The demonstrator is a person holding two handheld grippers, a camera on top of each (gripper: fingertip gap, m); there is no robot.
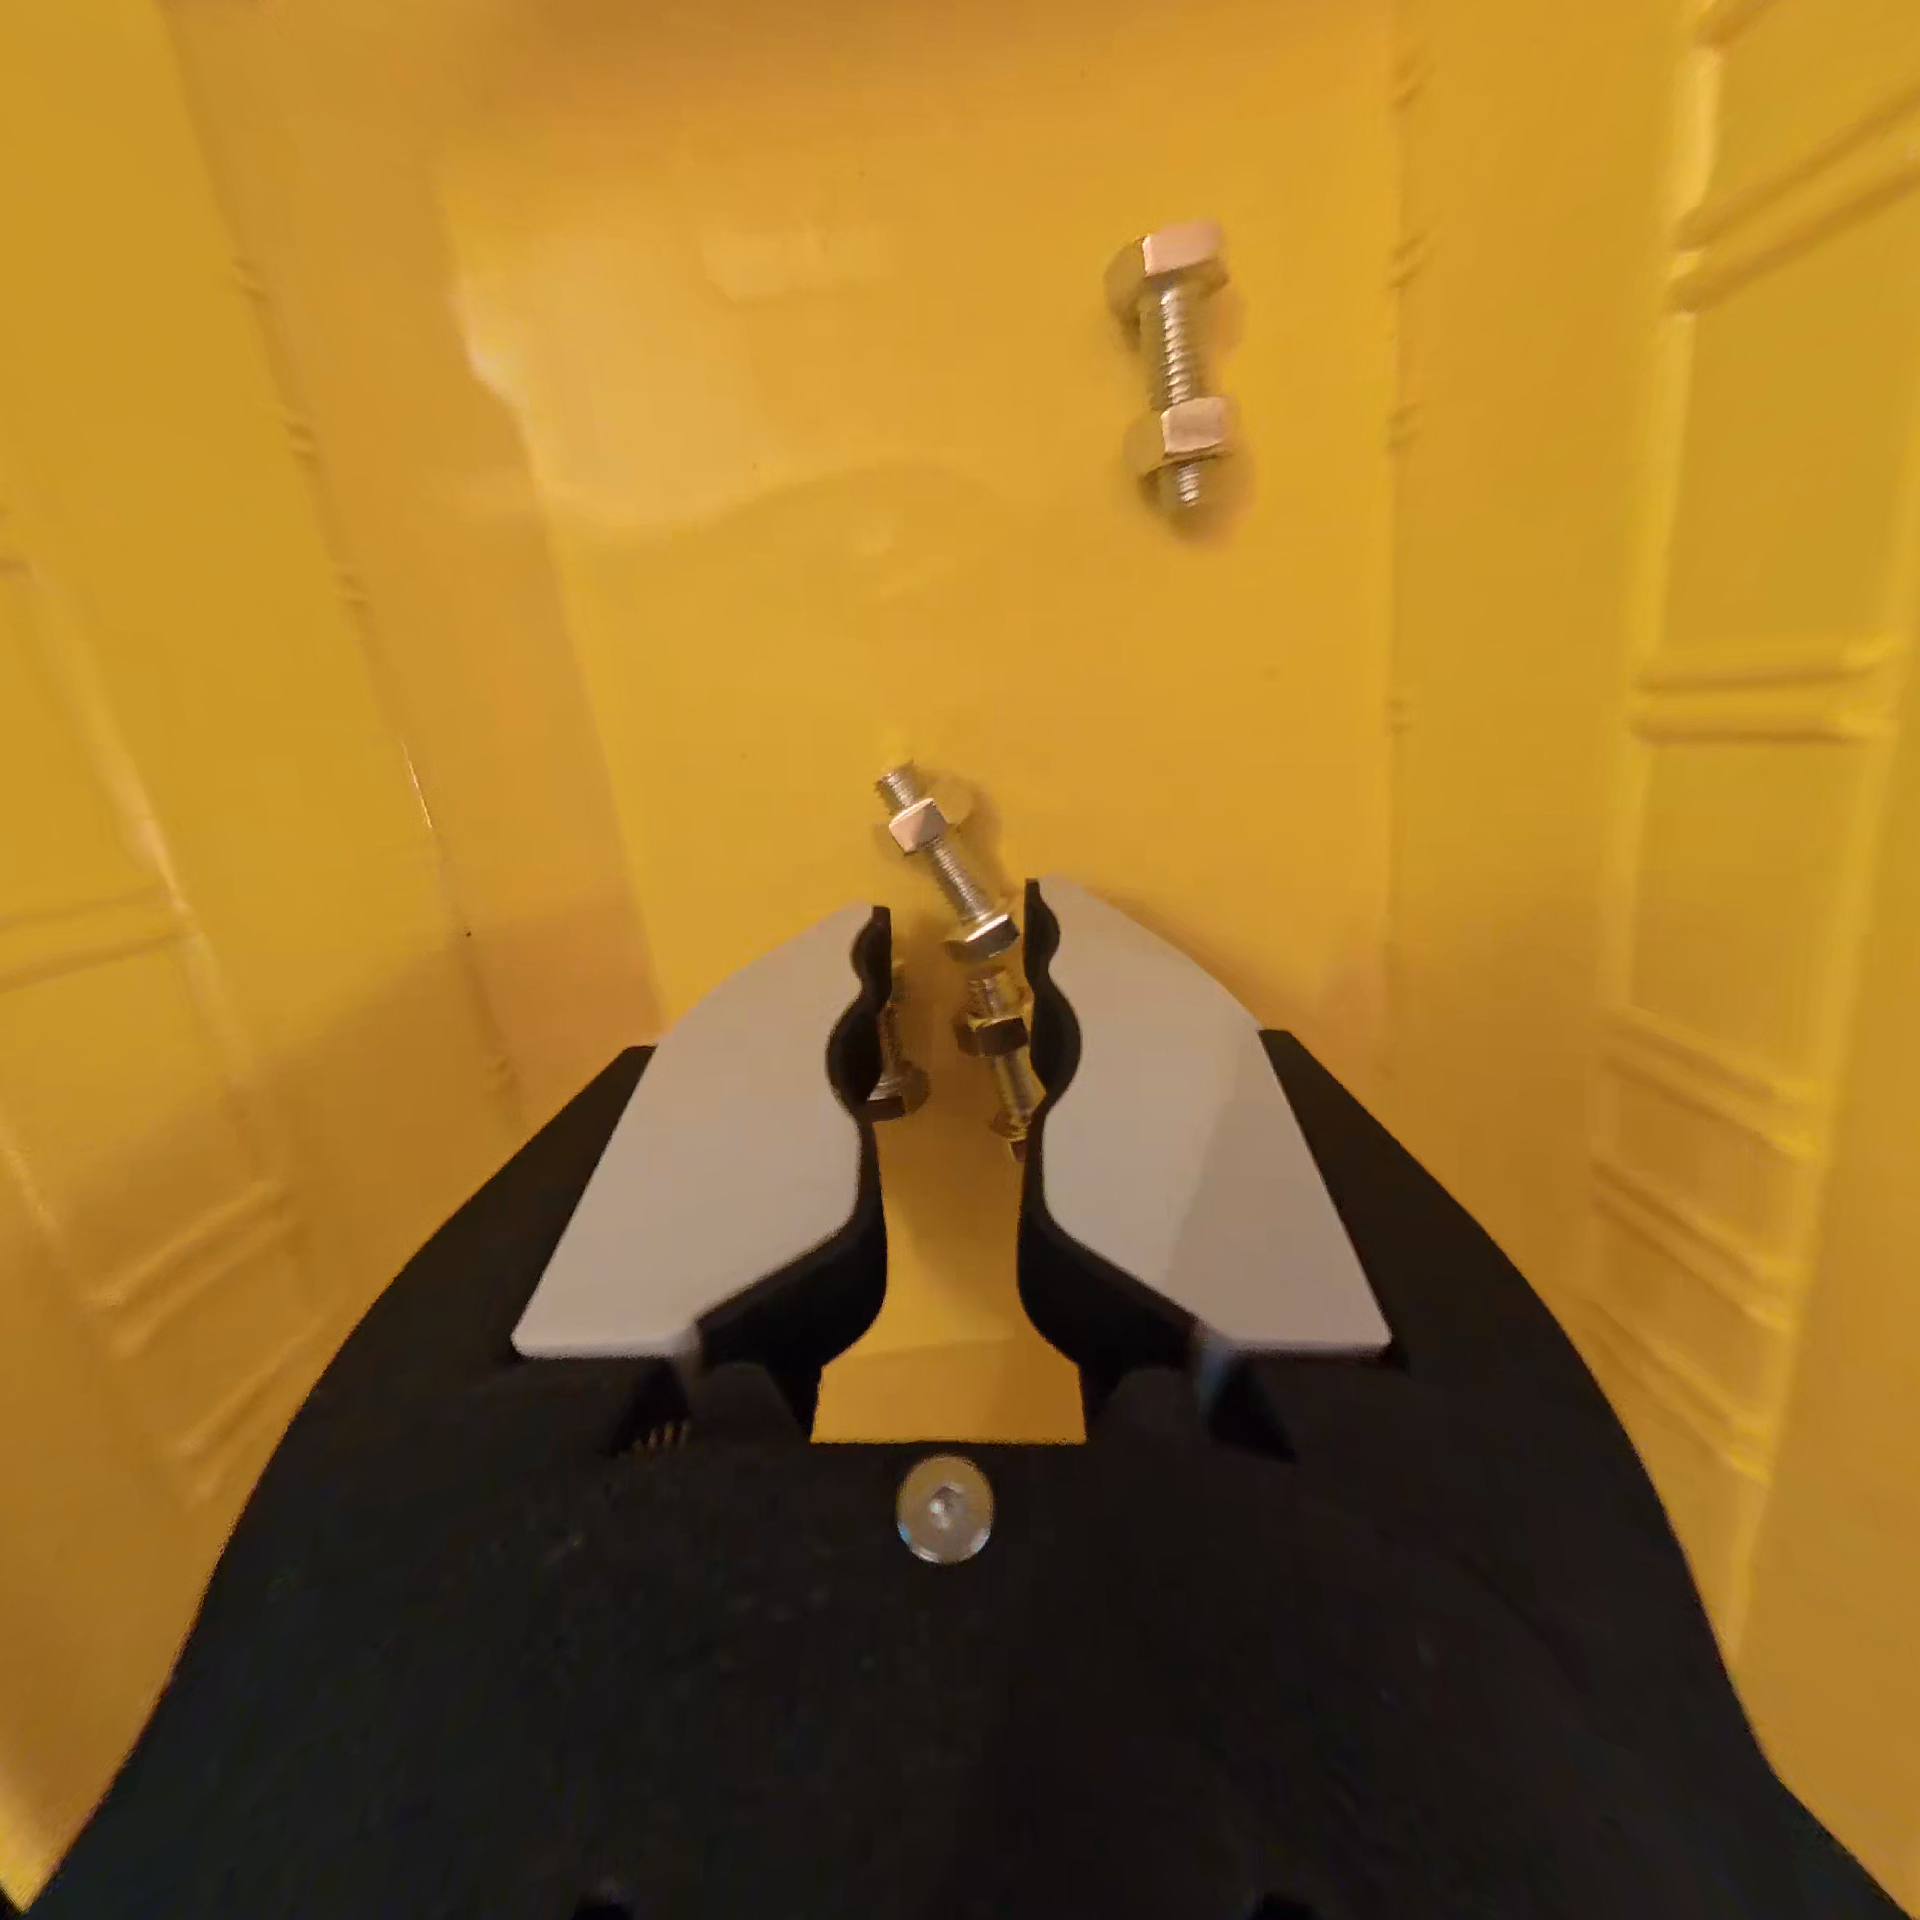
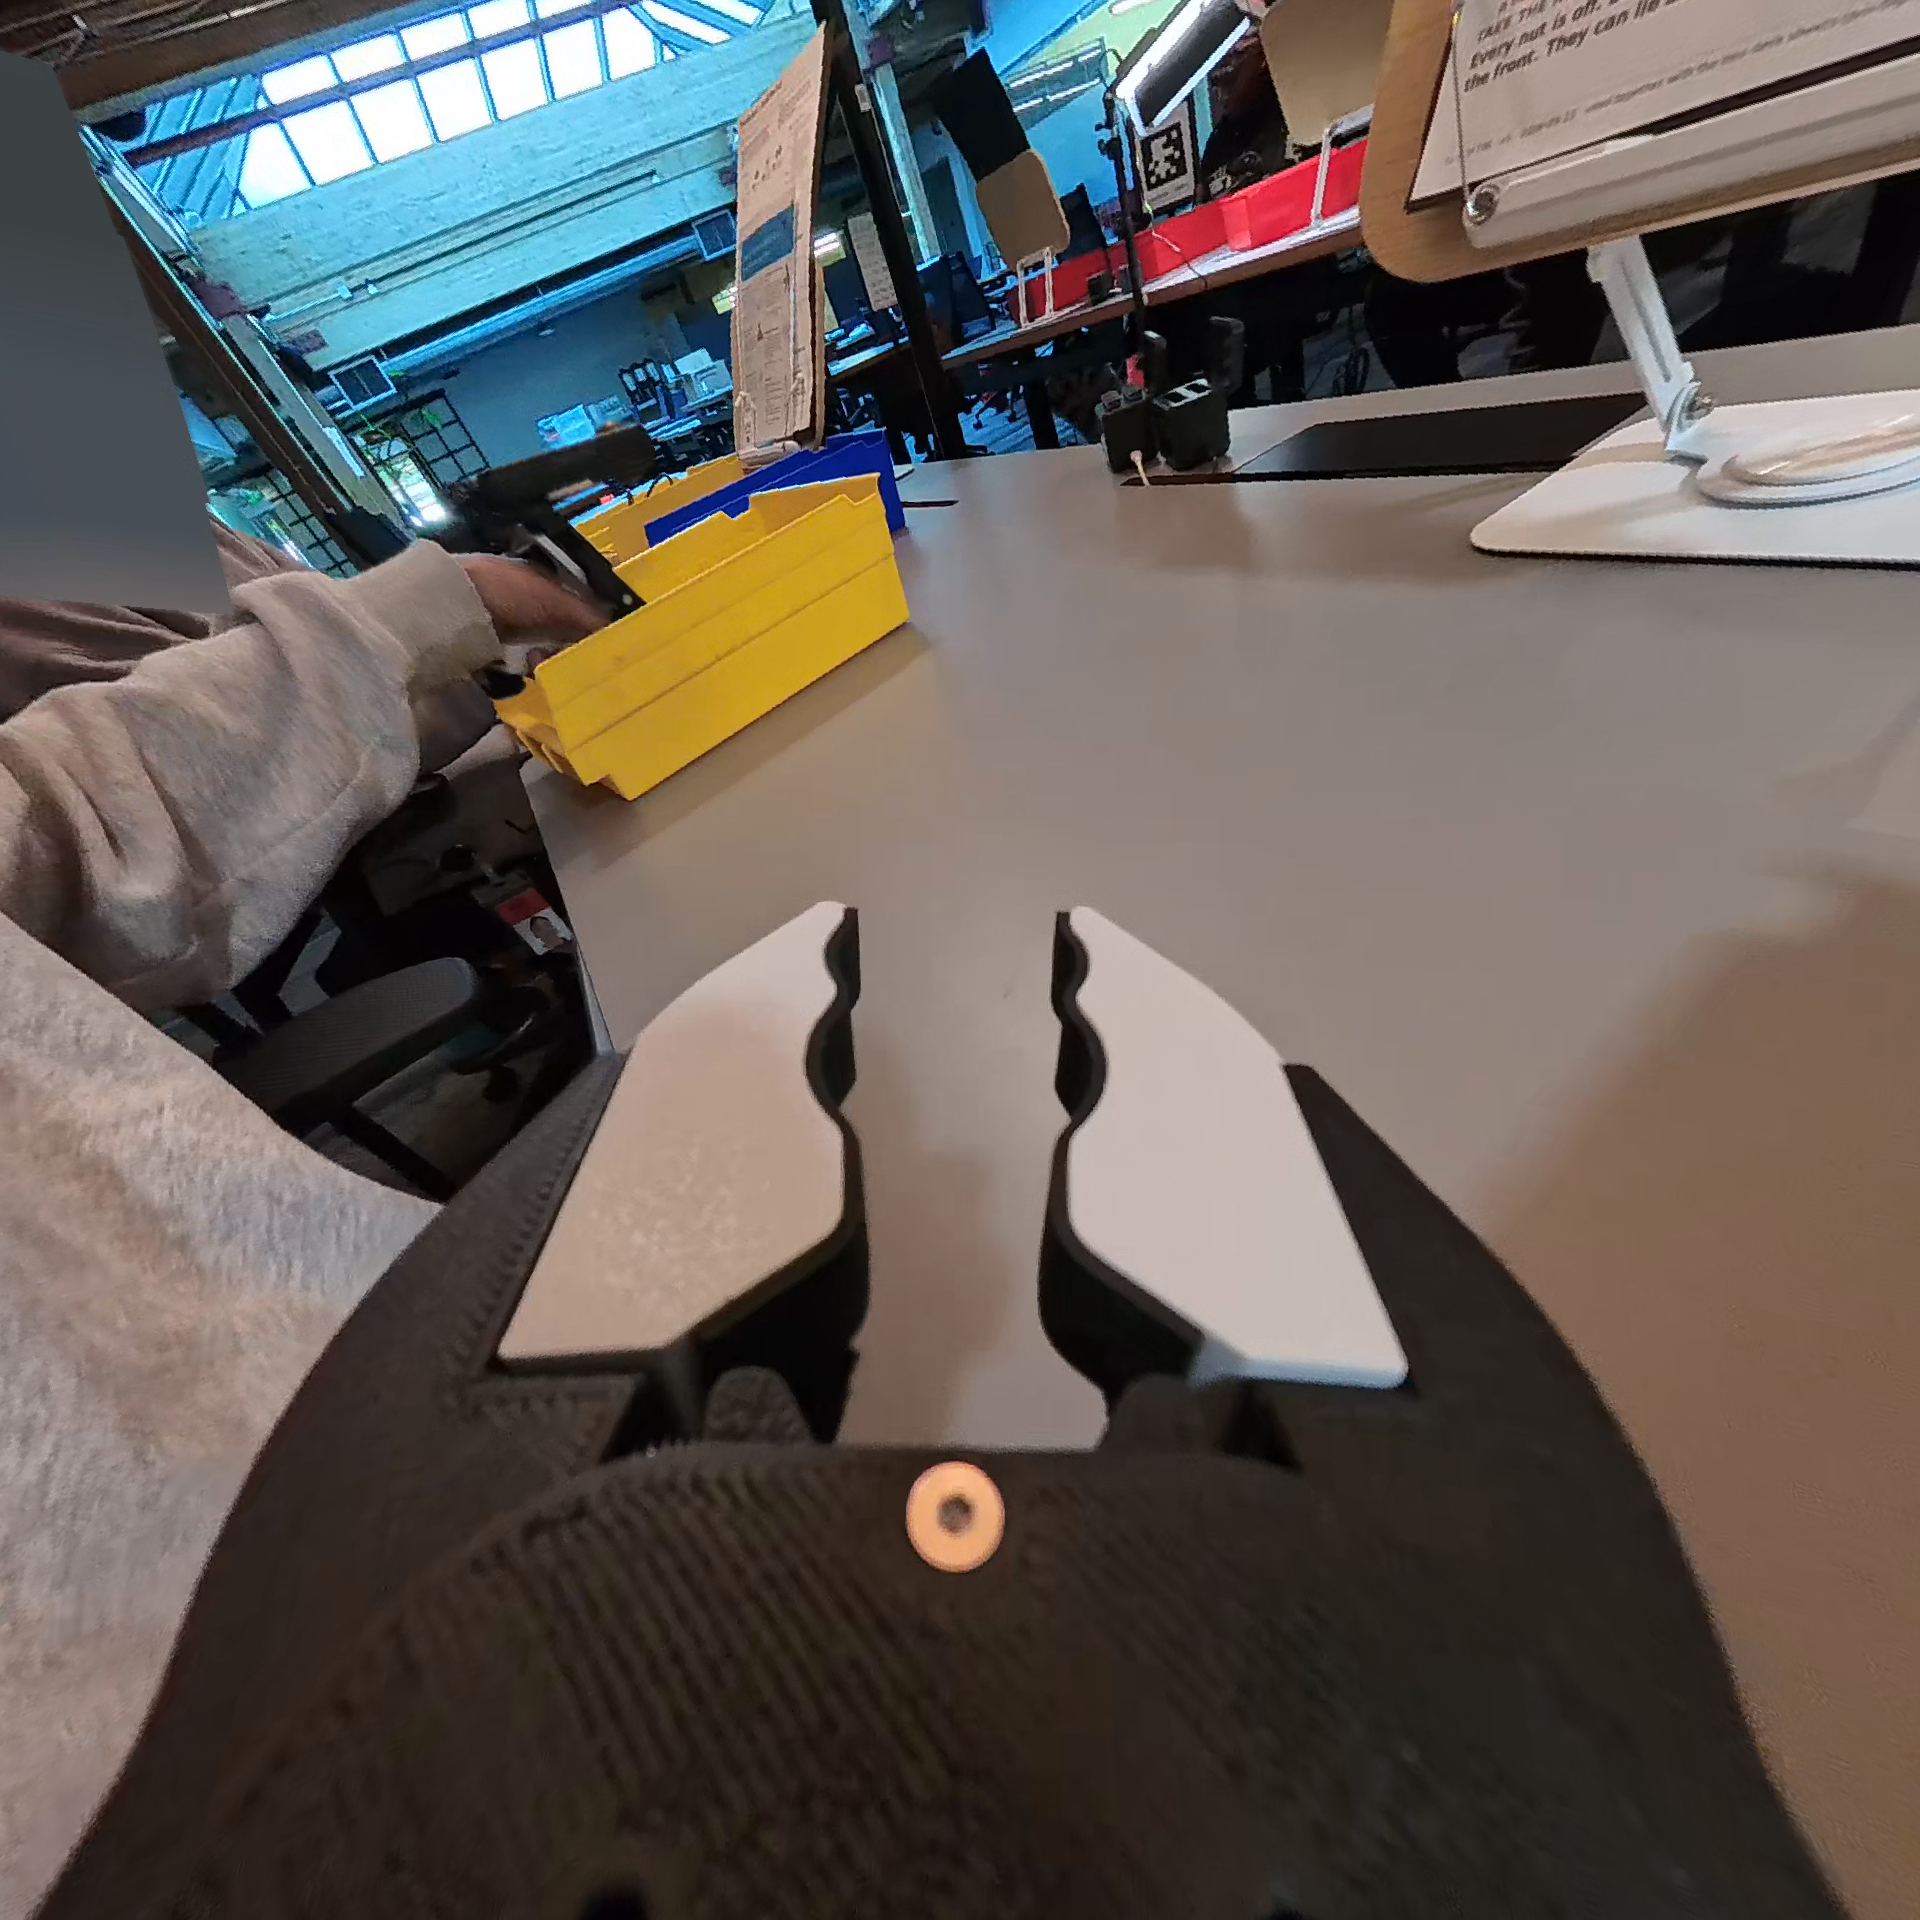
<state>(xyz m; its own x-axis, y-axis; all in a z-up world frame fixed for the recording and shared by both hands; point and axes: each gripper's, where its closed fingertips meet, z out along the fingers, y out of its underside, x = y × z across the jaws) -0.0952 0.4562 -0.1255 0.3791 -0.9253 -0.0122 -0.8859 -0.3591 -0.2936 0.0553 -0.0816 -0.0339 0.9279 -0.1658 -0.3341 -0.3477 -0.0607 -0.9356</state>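
Note:
My left gripper (image 1: 954, 920) is down inside a yellow bin (image 1: 1039, 644), jaws open a small way. A silver bolt with a nut (image 1: 940, 868) lies tilted just past the fingertips, its head end against the right finger (image 1: 1132, 1091). Two more small bolts (image 1: 1000, 1060) lie between and under the fingers, one partly hidden by the left finger (image 1: 727, 1122). A thicker bolt with a nut (image 1: 1179, 364) lies farther in, to the right. My right gripper (image 2: 956, 925) is open and empty, low over the grey table (image 2: 1299, 779).
The right wrist view shows the yellow bin (image 2: 727, 644) at the table's left edge with the other gripper (image 2: 561, 540) dipped into it, held by a person's hand in a grey sleeve (image 2: 239, 727). A blue bin (image 2: 790, 483) sits behind. A white stand base (image 2: 1704, 499) is far right. There is about 55 cm between the tips of the two grippers.

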